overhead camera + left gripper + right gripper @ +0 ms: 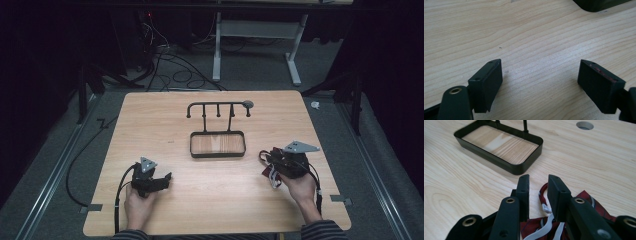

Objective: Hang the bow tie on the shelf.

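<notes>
Resting low over the wooden table (215, 200), the left gripper (540, 75) is standing with its jaws spread wide, nothing between them, bare wood showing in the gap. The right gripper (539, 185) is showing its jaws drawn close together; a red cord loop (543, 192) is sitting in the narrow gap, though I cannot tell whether the jaws are actually pinching it. A red patterned cloth item with grey straps (596, 205) is lying just beneath and beside this gripper. A black rack with a rectangular tray base (217, 145) is standing ahead of both grippers, well apart from each.
</notes>
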Motion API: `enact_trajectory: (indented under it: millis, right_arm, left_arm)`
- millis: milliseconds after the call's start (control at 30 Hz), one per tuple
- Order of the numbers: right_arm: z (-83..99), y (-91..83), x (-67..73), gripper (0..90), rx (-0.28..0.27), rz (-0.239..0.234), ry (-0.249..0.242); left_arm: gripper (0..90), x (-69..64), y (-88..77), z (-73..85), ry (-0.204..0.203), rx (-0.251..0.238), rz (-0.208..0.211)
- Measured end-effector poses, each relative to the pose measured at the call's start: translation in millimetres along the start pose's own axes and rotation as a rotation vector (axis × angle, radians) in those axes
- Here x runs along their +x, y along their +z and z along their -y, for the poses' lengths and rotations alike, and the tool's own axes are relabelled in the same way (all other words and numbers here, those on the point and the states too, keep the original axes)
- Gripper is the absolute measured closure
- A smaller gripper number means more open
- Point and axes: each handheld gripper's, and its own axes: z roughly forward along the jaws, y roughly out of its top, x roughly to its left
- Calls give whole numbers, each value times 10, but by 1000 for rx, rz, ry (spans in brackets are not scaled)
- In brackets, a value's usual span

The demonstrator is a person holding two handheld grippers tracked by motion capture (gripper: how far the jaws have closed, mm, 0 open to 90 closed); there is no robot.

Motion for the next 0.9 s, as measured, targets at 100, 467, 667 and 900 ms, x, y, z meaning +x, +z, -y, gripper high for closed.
enact_trajectory:
  millis: [100,467,667,900]
  right_arm:
    - [-32,55,-35,738,18,2,-11]
    - [-178,338,-231,736,95,9,-26]
    - [-202,552,-320,740,161,4,-39]
    - [-167,644,-370,745,194,-9,-29]
  left_arm:
    - [205,-1,0,0,0,0,0]
    - [205,0,0,0,1,0,-1]
    - [205,0,0,0,1,0,-1]
    - [205,-1,1,-1,0,0,-2]
